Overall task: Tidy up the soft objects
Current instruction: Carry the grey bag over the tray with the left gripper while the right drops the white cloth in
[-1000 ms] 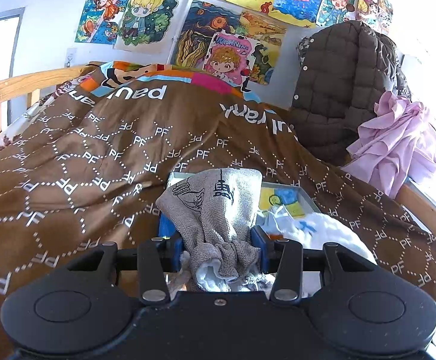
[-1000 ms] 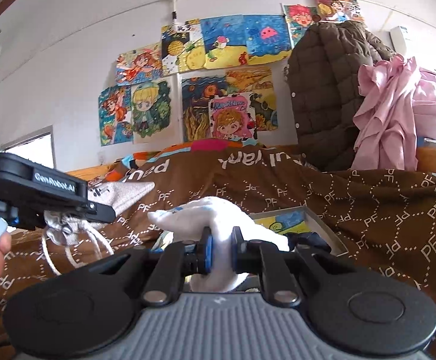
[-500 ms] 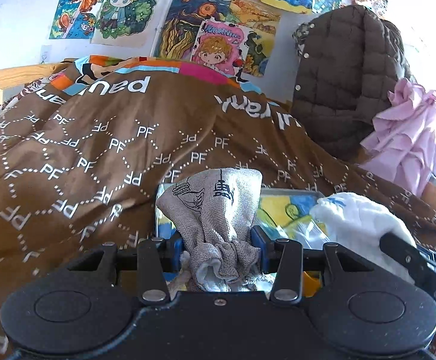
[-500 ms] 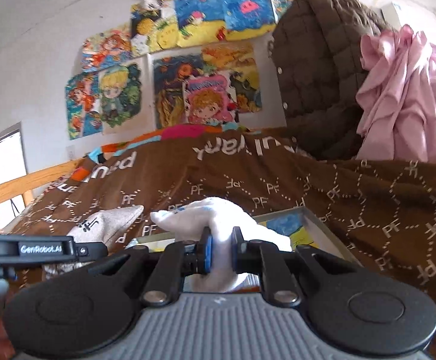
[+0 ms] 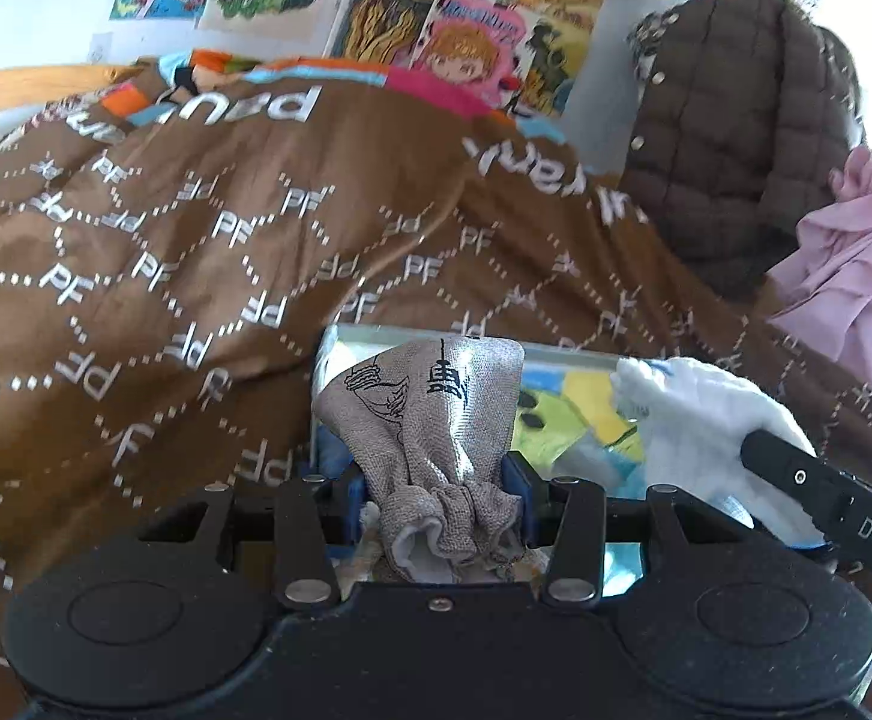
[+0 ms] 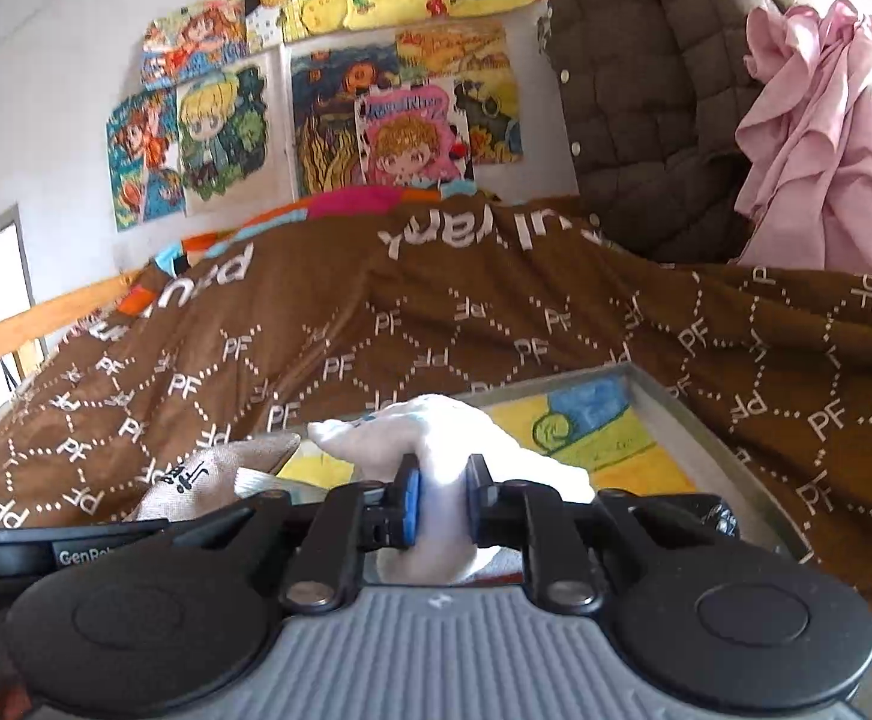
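Left tool (image 5: pixel 436 489) clamped on grey pouch (image 5: pixel 429 414); right tool (image 6: pixel 440 507) just easing open around white cloth (image 6: pixel 448 456), both over the tray (image 6: pixel 700 438). Could flop out onto the blanket (image 5: pixel 195 252) if dropped early. Messy bed, drawings (image 6: pixel 315 108) on wall.

Grey printed pouch (image 5: pixel 429 414), white cloth (image 6: pixel 454 450)

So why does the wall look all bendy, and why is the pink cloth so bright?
Left wrist view: the fisheye lens curves the wooden bed rail and rounds the dark corners; the brown blanket is slightly smeared. Right wrist view: daylight from the right washes out the pink cloth, and the white glove nearly glares.
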